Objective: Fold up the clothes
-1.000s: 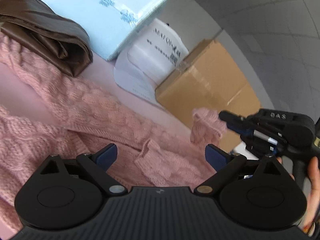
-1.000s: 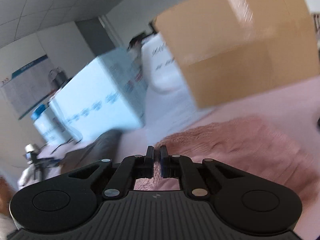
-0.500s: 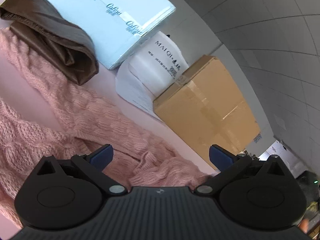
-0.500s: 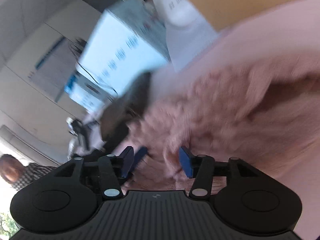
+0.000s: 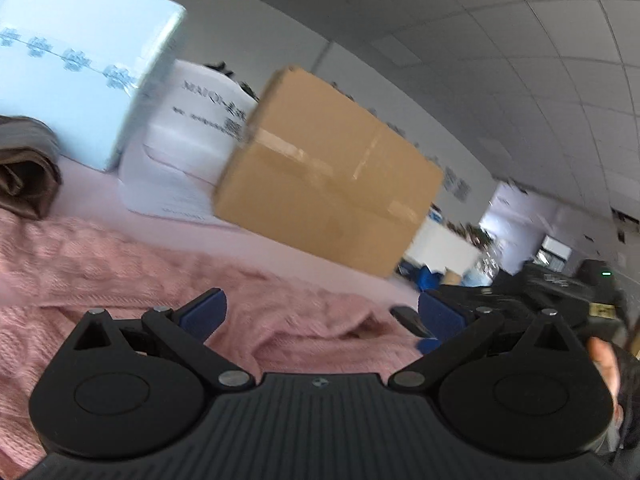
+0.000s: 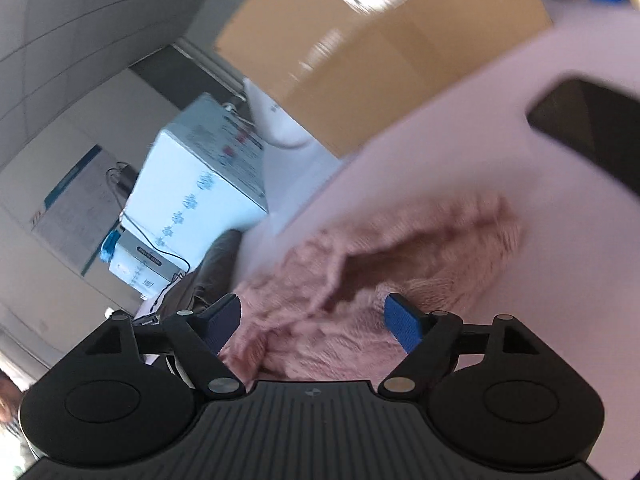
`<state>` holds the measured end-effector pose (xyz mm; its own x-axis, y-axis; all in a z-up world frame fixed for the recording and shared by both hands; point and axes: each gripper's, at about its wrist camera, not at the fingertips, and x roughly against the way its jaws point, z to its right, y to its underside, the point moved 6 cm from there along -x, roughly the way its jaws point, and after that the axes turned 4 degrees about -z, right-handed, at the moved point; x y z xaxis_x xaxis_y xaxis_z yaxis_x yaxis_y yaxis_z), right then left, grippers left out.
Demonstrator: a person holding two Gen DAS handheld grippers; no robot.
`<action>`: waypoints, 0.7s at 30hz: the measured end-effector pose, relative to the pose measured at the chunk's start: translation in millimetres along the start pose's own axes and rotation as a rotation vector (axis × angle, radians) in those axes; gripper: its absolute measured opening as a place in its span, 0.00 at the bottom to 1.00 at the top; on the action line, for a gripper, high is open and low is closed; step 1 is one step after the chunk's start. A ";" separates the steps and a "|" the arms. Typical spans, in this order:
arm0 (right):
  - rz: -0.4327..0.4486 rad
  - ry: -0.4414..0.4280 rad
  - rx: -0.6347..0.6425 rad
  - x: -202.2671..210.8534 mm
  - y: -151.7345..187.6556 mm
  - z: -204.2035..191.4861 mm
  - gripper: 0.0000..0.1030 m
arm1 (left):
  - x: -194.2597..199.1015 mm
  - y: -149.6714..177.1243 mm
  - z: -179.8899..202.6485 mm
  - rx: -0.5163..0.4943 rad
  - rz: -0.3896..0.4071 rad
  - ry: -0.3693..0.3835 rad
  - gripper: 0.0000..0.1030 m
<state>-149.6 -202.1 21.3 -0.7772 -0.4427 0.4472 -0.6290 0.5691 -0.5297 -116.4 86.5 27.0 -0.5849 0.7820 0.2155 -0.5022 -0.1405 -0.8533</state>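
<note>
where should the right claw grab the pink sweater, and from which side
Likely the raised, loose knit edge of the pink sweater just ahead of the open right claw. Come in level from the near side: that flap stands up off the pink surface, so the fingers can straddle it.

— How do the views look?
— Bright, even daylight, strong fisheye bending at the edges. Glare streaks the cardboard box (image 5: 328, 176) tape.
— Sharp?
— No. Motion blur smears the pink knit sweater (image 6: 384, 280) ahead of the right tool.
</note>
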 end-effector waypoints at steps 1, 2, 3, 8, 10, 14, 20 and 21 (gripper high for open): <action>0.004 0.002 0.002 0.1 0.1 2.7 0.75 | -1.3 1.8 1.0 0.002 -0.018 0.014 1.00; 0.013 0.004 0.021 5.2 2.4 3.8 0.75 | -2.7 3.9 2.4 0.000 -0.038 0.024 1.00; 0.018 0.007 0.040 8.4 4.2 2.7 0.75 | -4.1 6.3 4.5 -0.007 -0.060 0.032 1.00; 0.015 0.068 0.096 17.4 16.9 -0.2 0.75 | -34.3 22.1 -0.1 -0.016 -0.267 -0.084 1.00; 0.019 0.079 0.077 16.2 19.6 3.3 0.75 | -35.7 23.2 2.8 -0.043 -0.275 -0.094 1.00; 0.056 0.120 -0.120 22.8 27.5 28.6 0.79 | -36.7 24.4 4.4 -0.061 -0.282 -0.108 1.00; 0.181 0.156 -0.199 36.7 33.8 40.1 0.81 | -37.3 25.7 8.7 -0.097 -0.291 -0.142 1.00; 0.193 0.170 -0.178 34.2 34.9 38.3 0.81 | -38.2 26.3 10.6 -0.114 -0.296 -0.153 1.00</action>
<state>-198.9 -224.0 -9.5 -0.8582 -0.2011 0.4723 -0.4449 0.7503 -0.4890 -114.0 46.5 1.3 -0.5176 0.6770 0.5232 -0.5952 0.1544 -0.7886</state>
